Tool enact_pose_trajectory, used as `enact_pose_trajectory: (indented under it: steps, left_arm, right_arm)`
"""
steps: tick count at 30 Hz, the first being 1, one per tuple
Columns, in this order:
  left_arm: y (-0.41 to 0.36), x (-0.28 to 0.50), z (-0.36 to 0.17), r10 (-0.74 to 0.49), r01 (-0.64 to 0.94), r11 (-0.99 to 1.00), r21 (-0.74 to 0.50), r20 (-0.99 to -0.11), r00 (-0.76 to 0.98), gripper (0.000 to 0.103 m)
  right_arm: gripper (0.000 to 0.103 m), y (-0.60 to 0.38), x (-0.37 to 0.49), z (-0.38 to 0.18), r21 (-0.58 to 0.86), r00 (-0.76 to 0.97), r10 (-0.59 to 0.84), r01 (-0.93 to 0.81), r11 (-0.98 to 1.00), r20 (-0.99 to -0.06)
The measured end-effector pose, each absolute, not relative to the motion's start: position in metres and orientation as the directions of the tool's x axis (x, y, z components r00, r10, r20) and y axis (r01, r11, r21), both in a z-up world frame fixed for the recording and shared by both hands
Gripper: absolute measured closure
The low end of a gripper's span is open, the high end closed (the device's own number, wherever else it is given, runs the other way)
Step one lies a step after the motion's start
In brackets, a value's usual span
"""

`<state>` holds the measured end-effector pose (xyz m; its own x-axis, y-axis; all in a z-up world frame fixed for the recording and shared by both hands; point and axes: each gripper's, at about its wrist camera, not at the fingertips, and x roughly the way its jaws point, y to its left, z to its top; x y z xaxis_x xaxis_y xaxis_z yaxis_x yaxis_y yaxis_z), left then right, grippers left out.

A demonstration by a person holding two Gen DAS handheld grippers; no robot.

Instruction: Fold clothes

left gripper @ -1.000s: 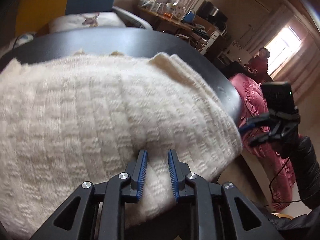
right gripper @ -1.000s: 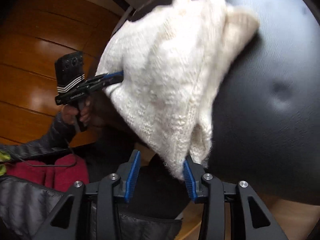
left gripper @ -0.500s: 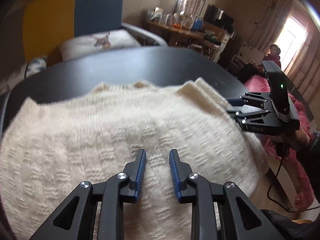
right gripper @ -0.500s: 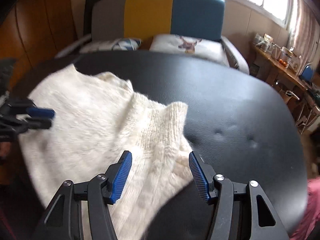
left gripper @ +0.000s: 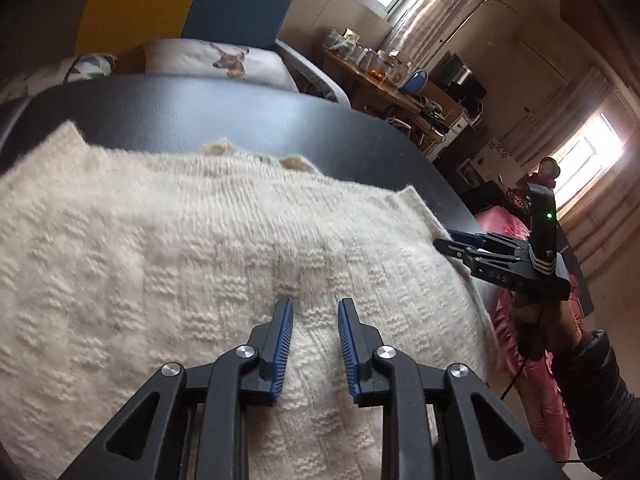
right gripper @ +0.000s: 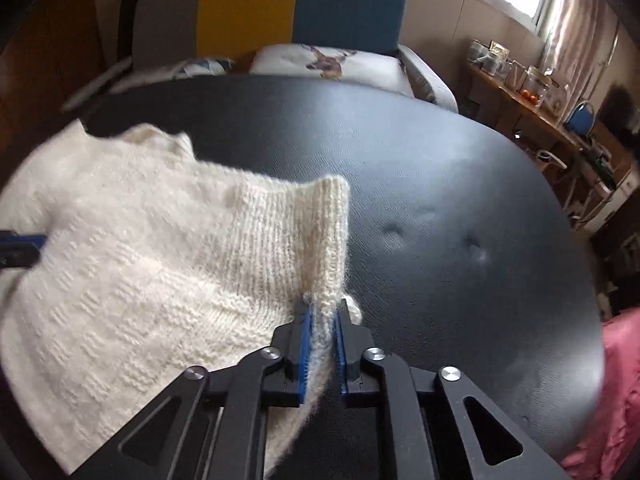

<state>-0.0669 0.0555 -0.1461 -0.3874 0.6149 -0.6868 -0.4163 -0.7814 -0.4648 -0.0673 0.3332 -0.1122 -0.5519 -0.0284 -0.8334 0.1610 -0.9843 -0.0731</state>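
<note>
A cream knitted sweater (left gripper: 180, 248) lies spread over the near left part of the round black table (left gripper: 200, 112). My left gripper (left gripper: 314, 304) rests on it near its near edge, with a ridge of knit filling the gap between the blue pads. In the right wrist view the sweater (right gripper: 140, 260) covers the left half of the table (right gripper: 440, 200). My right gripper (right gripper: 322, 312) is closing and its pads pinch the ribbed hem at the sweater's right corner. From the left wrist view the right gripper (left gripper: 460, 240) shows at that same corner. A blue tip of the left gripper (right gripper: 20, 240) shows at the far left.
Behind the table stands a yellow and blue sofa (right gripper: 300, 12) with a deer cushion (right gripper: 328, 60). Pink cloth (right gripper: 616, 380) lies off the table's right edge. A cluttered side table (left gripper: 392, 80) stands against the far wall, and a person (left gripper: 546, 168) is by the window.
The right gripper swung from the table's edge to over the table, opened wide, then closed on the ribbed hem. The sweater now lies flatter on the table. The left gripper shifted a little.
</note>
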Motion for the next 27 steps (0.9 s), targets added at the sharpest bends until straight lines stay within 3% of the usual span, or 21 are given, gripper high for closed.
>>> enact_pose_trajectory:
  steps: [2,3,10,14,17,23,27]
  left_arm:
    - [0.050,-0.069,-0.131,0.592,-0.431,-0.798,-0.421,-0.678,-0.435,0.078]
    - [0.045,-0.070,-0.126,0.581,-0.435,-0.806,-0.400,-0.675,-0.455,0.078]
    - [-0.001,-0.083,-0.126,0.432,-0.358,-0.895,-0.267,-0.717,-0.547,0.078]
    - [-0.023,-0.089,-0.157,0.444,-0.268,-0.896,-0.355,-0.748,-0.494,0.078]
    - [-0.034,-0.079,-0.162,0.475,-0.233,-0.879,-0.415,-0.728,-0.495,0.079]
    - [-0.051,-0.056,-0.154,0.538,-0.230,-0.835,-0.500,-0.655,-0.531,0.079]
    - [-0.110,-0.032,-0.139,0.557,-0.154,-0.784,-0.602,-0.571,-0.603,0.075]
  right_arm:
    - [0.051,0.340,-0.068,-0.104,-0.051,-0.554,-0.038,0.143,-0.988,-0.831]
    - [0.047,0.344,-0.065,-0.097,-0.034,-0.572,-0.049,0.134,-0.990,-0.819]
    - [0.043,0.294,-0.060,-0.057,0.109,-0.660,-0.240,0.234,-0.966,-0.712]
    - [0.037,0.245,-0.063,-0.074,0.125,-0.617,-0.297,0.307,-0.943,-0.729]
    - [0.036,0.234,-0.074,-0.112,0.057,-0.542,-0.198,0.266,-0.962,-0.817]
    - [0.030,0.250,-0.072,-0.128,0.110,-0.575,-0.247,0.263,-0.959,-0.780]
    - [0.028,0.250,-0.070,-0.130,0.119,-0.592,-0.265,0.274,-0.954,-0.761]
